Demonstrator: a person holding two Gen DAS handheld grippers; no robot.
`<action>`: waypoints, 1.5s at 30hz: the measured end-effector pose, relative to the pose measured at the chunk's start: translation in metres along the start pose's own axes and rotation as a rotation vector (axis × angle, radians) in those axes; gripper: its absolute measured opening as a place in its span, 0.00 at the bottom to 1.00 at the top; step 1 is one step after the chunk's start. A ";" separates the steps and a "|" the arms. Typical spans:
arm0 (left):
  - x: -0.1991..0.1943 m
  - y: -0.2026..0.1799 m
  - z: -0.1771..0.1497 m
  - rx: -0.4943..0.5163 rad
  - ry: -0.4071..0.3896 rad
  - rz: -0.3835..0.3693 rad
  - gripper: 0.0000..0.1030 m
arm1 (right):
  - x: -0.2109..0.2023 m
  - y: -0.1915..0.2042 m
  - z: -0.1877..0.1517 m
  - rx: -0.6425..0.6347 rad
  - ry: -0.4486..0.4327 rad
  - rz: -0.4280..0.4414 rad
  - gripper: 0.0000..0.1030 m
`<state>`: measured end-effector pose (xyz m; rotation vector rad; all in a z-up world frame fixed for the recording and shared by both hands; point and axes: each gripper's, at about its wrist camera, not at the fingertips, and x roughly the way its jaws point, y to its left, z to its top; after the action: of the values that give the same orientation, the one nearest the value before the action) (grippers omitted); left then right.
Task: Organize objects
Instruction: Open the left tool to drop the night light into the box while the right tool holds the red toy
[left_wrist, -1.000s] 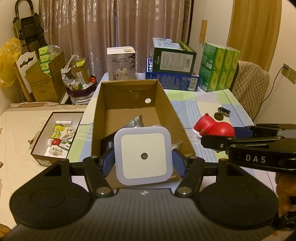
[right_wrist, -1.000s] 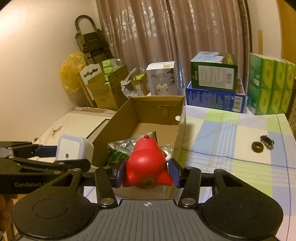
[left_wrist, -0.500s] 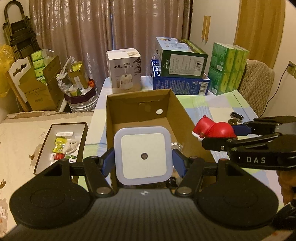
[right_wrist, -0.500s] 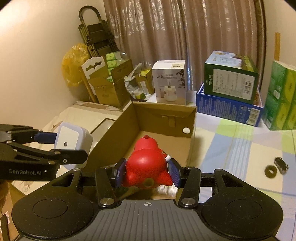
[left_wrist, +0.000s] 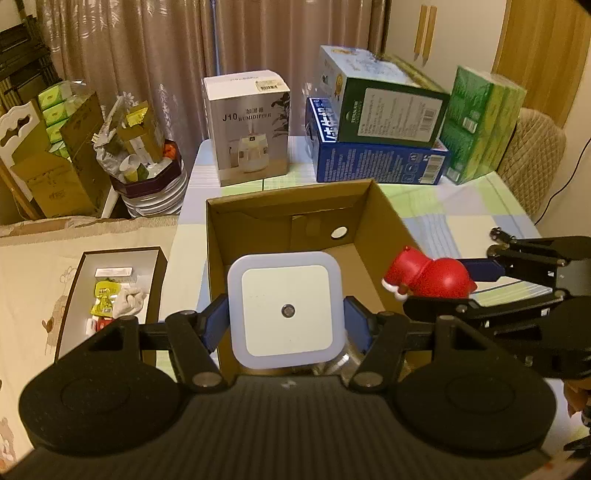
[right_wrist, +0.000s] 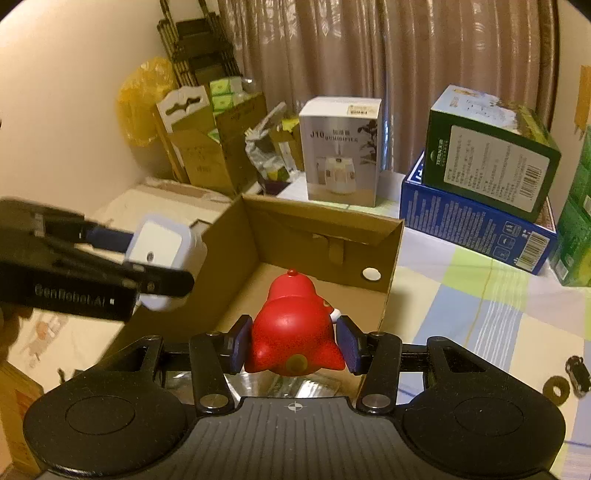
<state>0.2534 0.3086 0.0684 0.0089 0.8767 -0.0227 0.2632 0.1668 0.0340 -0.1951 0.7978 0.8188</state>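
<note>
The table (left_wrist: 461, 206) is covered by a checked cloth; its near edge is hidden behind the gripper bodies in both views. An open cardboard box (left_wrist: 384, 221) is seen on the table, with its front wall and most of its floor masked by the held items. Something shiny and crinkled is glimpsed low inside the box; its identity cannot be made out.

At the far edge of the table, a white humidifier carton (left_wrist: 251, 125), a blue carton (left_wrist: 376, 162) with a green carton (left_wrist: 388, 107) stacked on it, and green tissue packs (left_wrist: 480, 122) are seen. The tissue packs are cut off at the right frame edge in the right wrist view.

The left gripper (left_wrist: 284, 314) is clamped on a square white night light (left_wrist: 284, 310), which is held above the near-left part of the box opening. Its rear side is hidden.

The right gripper (right_wrist: 293, 343) is clamped on a red figurine (right_wrist: 291, 332), which is held above the near part of the box opening. The face of the figurine is turned away, and only a strip of white trim is visible.

On the cloth to the right of the box, a dark ring (right_wrist: 556, 386) and a small toy car (right_wrist: 578, 369) lie just beside each other. The car is too small for detail to be read.
</note>
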 end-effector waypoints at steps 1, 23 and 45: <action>0.005 0.001 0.001 0.005 0.007 0.003 0.59 | 0.005 -0.002 0.000 -0.004 0.005 0.004 0.45; 0.077 -0.005 0.016 0.084 0.100 0.008 0.60 | 0.040 -0.016 -0.003 -0.068 0.031 0.015 0.45; 0.074 0.004 0.013 0.064 0.089 0.041 0.70 | 0.043 -0.022 -0.006 -0.042 0.033 0.019 0.45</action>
<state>0.3107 0.3112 0.0200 0.0888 0.9642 -0.0120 0.2935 0.1734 -0.0034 -0.2391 0.8153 0.8525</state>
